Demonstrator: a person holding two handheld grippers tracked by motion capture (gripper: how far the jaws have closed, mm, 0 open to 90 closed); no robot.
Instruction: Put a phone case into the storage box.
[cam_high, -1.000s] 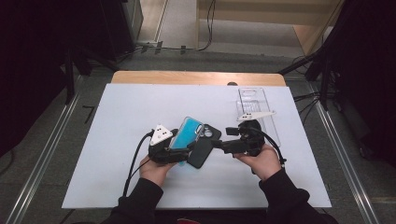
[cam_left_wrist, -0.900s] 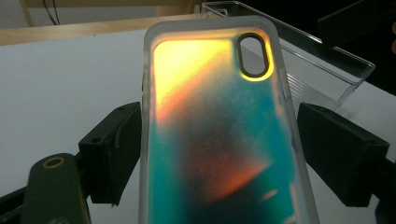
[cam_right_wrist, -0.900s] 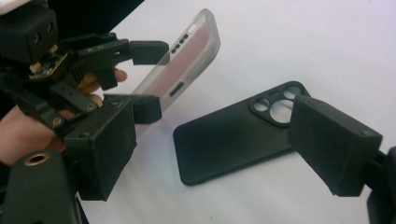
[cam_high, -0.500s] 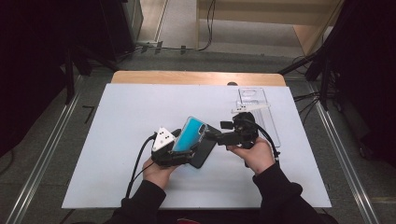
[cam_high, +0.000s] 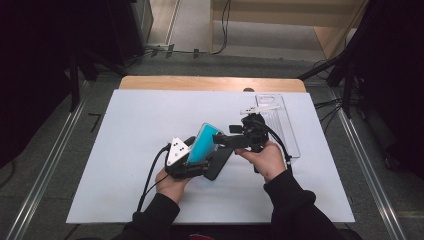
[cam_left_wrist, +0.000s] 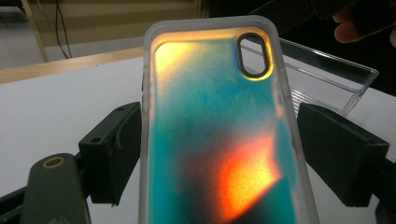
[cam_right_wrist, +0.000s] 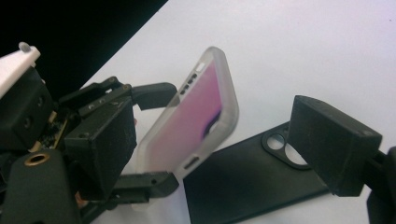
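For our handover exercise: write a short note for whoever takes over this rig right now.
Left gripper: shut on the iridescent phone case, held off the table.
Right gripper: open, jaws beside the case and over the black phone case, gripping neither.
Black case lies flat on the table; clear tray sits beyond the right hand.
Done: iridescent case picked up.
Left: probably the black case; placement is unclear.

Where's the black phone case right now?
In the high view the black phone case lies flat on the white table near centre, just beneath the teal case held in the left gripper.
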